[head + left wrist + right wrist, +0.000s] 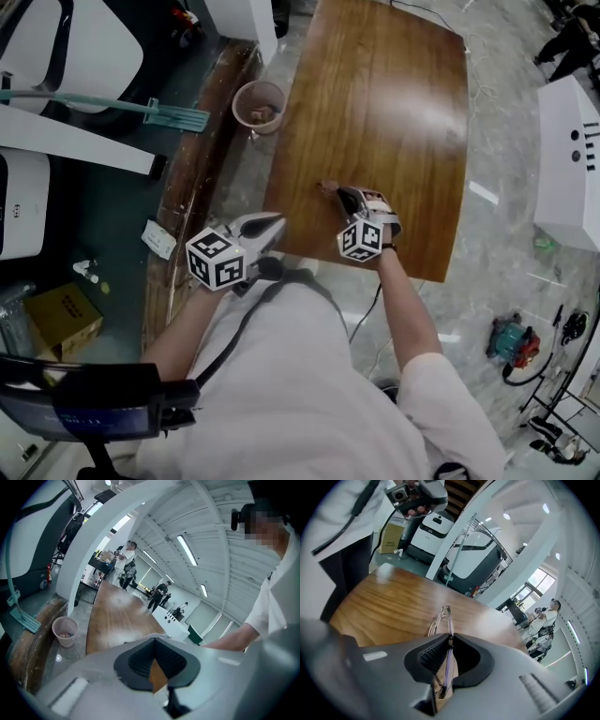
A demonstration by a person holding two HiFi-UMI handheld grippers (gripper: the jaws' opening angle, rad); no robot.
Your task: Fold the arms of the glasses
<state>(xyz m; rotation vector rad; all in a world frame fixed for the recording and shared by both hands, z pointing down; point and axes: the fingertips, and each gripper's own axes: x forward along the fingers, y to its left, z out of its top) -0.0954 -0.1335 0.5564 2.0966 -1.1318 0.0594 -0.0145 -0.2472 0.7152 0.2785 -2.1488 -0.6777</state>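
The glasses (444, 620) are thin-framed with a purple-tinted arm, and they stick out forward from my right gripper (449, 643), which is shut on them. Seen from the head, the right gripper (339, 195) is low over the near part of the brown wooden table (384, 103), with the glasses (328, 187) poking out toward the left. I cannot tell whether their arms are folded. My left gripper (276, 223) hangs at the table's near left edge, shut with nothing between its pads. In the left gripper view the left gripper (154, 644) shows closed jaws and the table (117, 616) beyond.
A pink waste bin (260, 105) stands on the floor left of the table, beside a wooden bench (192, 178). White machines and a green-headed mop (173, 114) fill the left. A white cabinet (567, 159) stands at right. People (125, 566) stand past the table's far end.
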